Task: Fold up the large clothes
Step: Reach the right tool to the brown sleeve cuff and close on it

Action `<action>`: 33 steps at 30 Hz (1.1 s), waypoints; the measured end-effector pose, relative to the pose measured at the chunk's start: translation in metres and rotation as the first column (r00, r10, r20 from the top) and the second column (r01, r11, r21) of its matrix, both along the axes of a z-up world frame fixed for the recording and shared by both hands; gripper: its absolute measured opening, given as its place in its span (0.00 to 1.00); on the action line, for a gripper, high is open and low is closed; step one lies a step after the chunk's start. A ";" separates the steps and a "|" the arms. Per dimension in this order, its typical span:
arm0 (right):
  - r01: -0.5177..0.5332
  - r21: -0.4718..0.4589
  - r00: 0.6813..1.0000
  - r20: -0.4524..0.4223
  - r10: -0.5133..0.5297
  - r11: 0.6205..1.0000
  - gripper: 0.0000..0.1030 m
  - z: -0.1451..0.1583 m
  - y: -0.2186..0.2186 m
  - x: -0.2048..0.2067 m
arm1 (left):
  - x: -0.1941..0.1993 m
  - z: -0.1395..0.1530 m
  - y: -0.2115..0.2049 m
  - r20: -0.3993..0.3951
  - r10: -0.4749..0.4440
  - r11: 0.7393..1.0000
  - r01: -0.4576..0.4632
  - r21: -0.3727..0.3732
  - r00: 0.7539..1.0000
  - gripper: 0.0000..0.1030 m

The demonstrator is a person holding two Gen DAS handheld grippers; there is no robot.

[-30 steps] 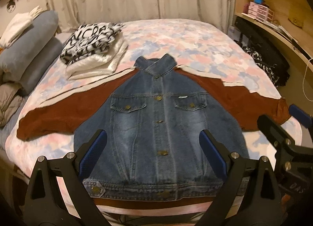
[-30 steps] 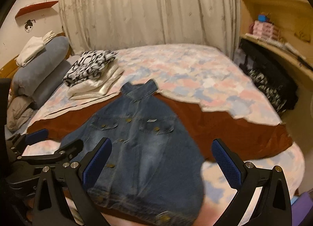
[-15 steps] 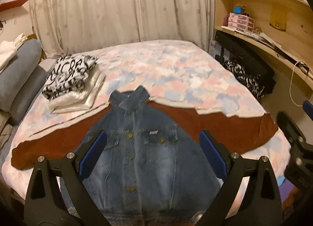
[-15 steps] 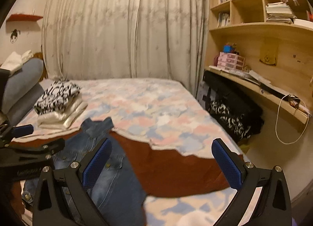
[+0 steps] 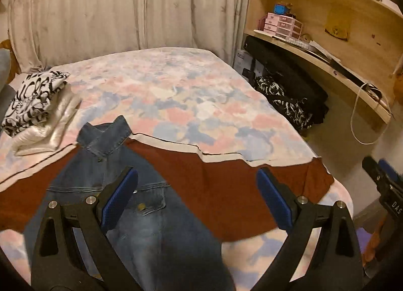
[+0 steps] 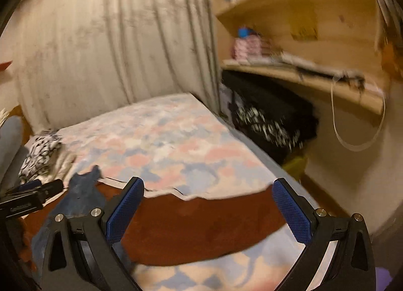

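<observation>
Jacket [image 5: 131, 215]: your denim jacket with rust-brown sleeves lies front-up and spread flat on the near part of the bed [image 5: 176, 94], collar pointing to the far side.
Left wrist view, gripper: your left gripper [image 5: 196, 200] hangs above the jacket with its blue pads spread wide and nothing between them.
Left wrist view, sleeve: the jacket's right sleeve [image 5: 239, 190] stretches out flat toward the bed's edge; its cuff sits just short of that edge.
Left wrist view, surroundings: a folded pile [image 5: 37, 104] rests near the far left of the bed, well apart from the sleeve.
Right wrist view, gripper: your right gripper [image 6: 207, 213] is also spread wide and empty, aimed over that same sleeve [image 6: 201, 228]. The picture is blurred, so fine detail is lost.
Right wrist view, left gripper: it shows at the left edge [image 6: 27, 197], beside the collar [image 6: 85, 180].
Step in hand: you seem to be at the start, reaching for the sleeve; no fold is made yet.
Next move: bring the right gripper down on the cuff end, pinch a clean edge of cloth, and carry it across the chest. Keep the body from dragging along.
</observation>
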State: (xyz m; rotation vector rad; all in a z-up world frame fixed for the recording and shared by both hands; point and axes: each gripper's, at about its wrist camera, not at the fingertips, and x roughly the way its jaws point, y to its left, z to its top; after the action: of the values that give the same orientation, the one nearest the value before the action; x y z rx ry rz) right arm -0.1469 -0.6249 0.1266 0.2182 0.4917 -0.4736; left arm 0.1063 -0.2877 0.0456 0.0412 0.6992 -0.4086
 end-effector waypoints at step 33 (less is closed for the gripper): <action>0.408 0.442 0.910 -0.265 -0.319 0.799 0.12 -0.269 -0.186 0.096 | 0.053 -0.160 -0.071 -0.208 -0.090 0.989 0.112 0.095 0.974 0.86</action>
State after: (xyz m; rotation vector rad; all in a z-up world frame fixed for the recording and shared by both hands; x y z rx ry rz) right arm -0.0513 -0.8111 -0.1427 0.7807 0.7494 -0.7485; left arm 0.1590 -0.3583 -0.1143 0.1382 0.9235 -0.4775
